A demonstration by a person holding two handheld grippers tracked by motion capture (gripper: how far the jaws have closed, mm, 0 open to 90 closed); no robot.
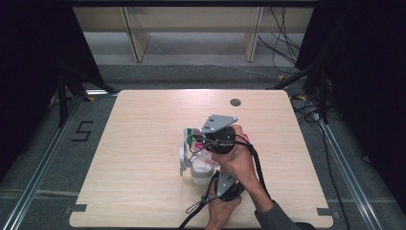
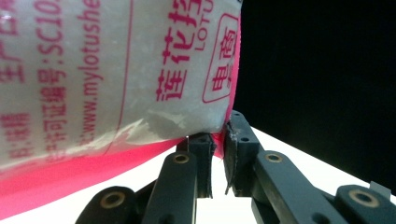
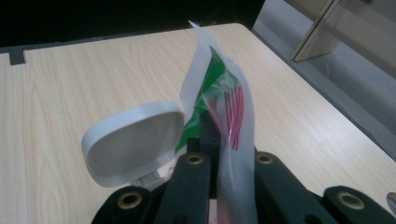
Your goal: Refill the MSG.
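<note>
Pouring stage, both grippers engaged on one bag. A printed plastic bag [image 1: 195, 139] of white granules is held above a white container [image 1: 200, 173] whose hinged lid [image 1: 182, 157] stands open; the container sits on the table [image 1: 134, 158] slightly toward 5 o'clock of the table's centre.

The right gripper [image 3: 219, 154] is clenched on the bag's thin green-and-red printed edge, the film rising between its jaws toward 12 o'clock in the right gripper view, with the open lid [image 3: 133, 142] at about 9 o'clock of the jaws. The left gripper [image 2: 218, 156] is closed on the bag's pink sealed seam; the filled body of the bag [image 2: 116, 70] lies at 10 to 11 o'clock of its jaws in the left gripper view.

In the high view the right gripper [image 1: 206, 139] sits at 12 o'clock of the container, the left gripper [image 1: 213, 179] at about 4 o'clock of it, and the bag hangs between them over the container's mouth.

Judged progress: the lid is already open and the bag is gripped and raised over the opening. Whether granules are flowing cannot be told. Emptying the bag, setting it down and closing the lid appear to remain.
</note>
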